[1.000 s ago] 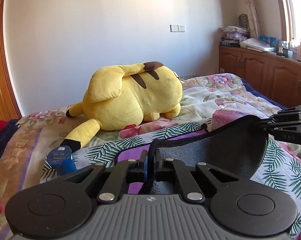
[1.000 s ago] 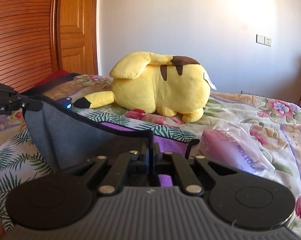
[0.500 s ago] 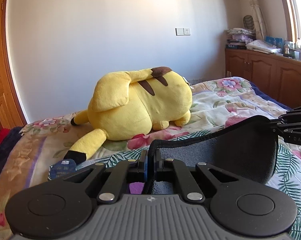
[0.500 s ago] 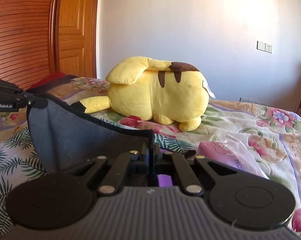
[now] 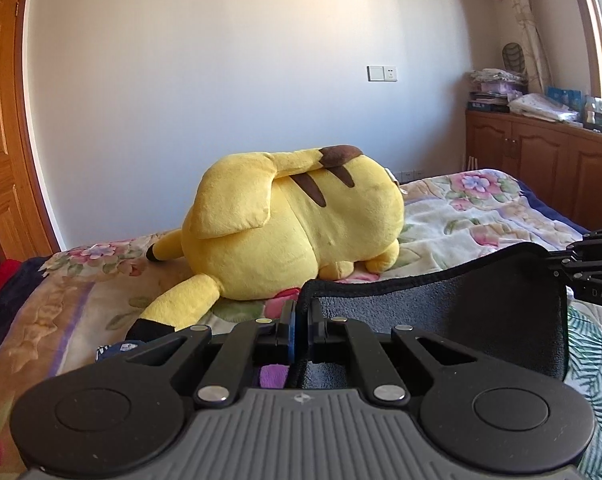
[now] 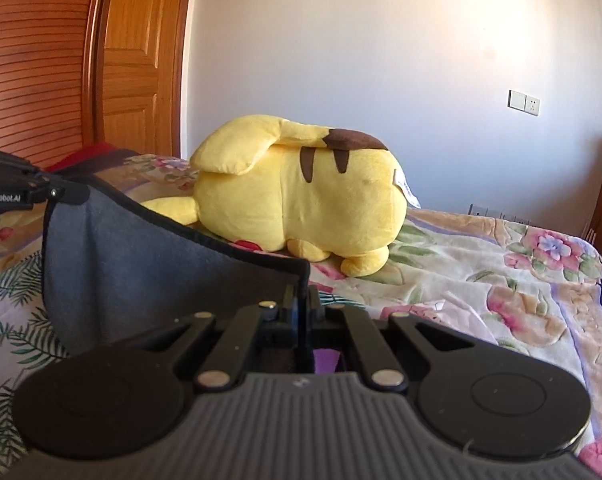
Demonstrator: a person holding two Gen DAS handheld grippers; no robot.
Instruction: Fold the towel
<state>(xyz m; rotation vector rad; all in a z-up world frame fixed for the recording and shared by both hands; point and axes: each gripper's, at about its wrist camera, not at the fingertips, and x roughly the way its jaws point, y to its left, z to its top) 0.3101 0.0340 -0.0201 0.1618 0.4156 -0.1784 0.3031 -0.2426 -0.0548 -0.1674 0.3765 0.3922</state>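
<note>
Both hand-held grippers, left (image 5: 299, 320) and right (image 6: 301, 304), are pinching corners of the grey towel (image 5: 441, 312), holding it stretched above the bed (image 6: 481, 264).

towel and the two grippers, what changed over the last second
Both grippers carried the gray towel forward over the bed, toward the yellow plush, which now looms larger; the blue package and pink pack ahead have slipped almost out of sight. Left gripper and right gripper stayed clamped on the top corners, the towel hanging between them.
</note>
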